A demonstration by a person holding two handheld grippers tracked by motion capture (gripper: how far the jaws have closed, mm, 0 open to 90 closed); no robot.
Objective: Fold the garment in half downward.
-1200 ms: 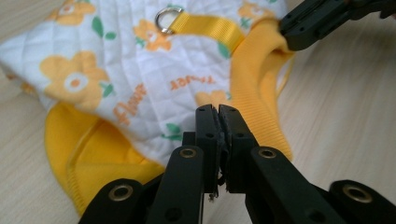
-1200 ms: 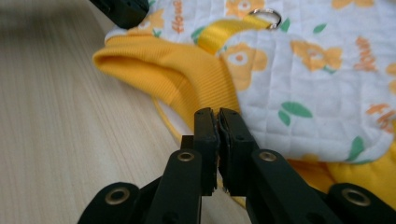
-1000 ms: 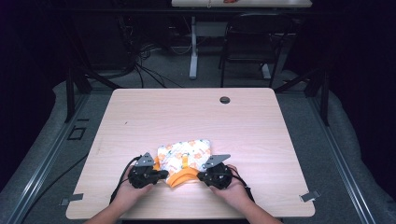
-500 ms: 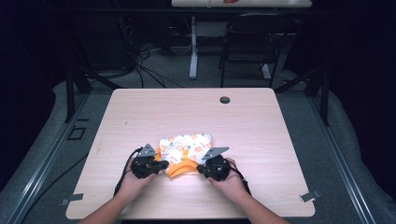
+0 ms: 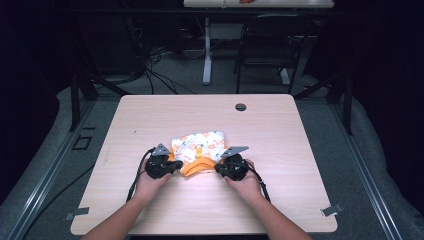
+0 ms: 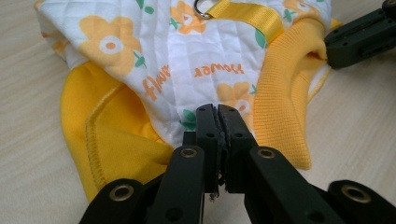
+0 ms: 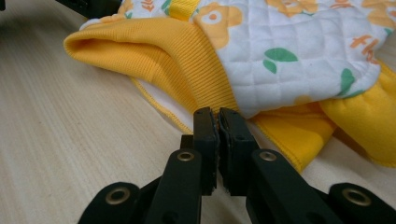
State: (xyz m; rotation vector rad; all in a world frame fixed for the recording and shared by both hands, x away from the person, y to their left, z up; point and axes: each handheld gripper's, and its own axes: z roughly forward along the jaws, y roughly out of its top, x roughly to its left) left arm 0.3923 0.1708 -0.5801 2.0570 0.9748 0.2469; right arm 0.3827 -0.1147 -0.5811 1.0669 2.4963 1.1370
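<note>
A small quilted garment (image 5: 198, 150), white with orange flowers and yellow ribbed trim, lies on the wooden table (image 5: 280, 130) a little left of centre in the high view, in the lower half of the tabletop. A person's forearms come in from the bottom edge, one gripper in each hand, and the two tools meet the cloth from either side along its near edge.

The left gripper (image 5: 170, 165) sits at the garment's lower left corner. In the left gripper view its black jaws are pressed together at the lower middle of the frame, pinching the hem of the garment (image 6: 196, 60) where white quilting meets yellow lining; the other gripper's black tip shows at the upper right.

The right gripper (image 5: 220, 167) sits at the garment's lower right corner. In the right gripper view its jaws are likewise closed tight at the lower centre, nipping the thin edge of the garment (image 7: 299, 42) just under the ribbed yellow band. A yellow webbing strap with a metal ring (image 6: 202, 8) lies across the top of the cloth. A round dark grommet (image 5: 240, 107) sits near the table's far edge, well apart from the work.
</note>
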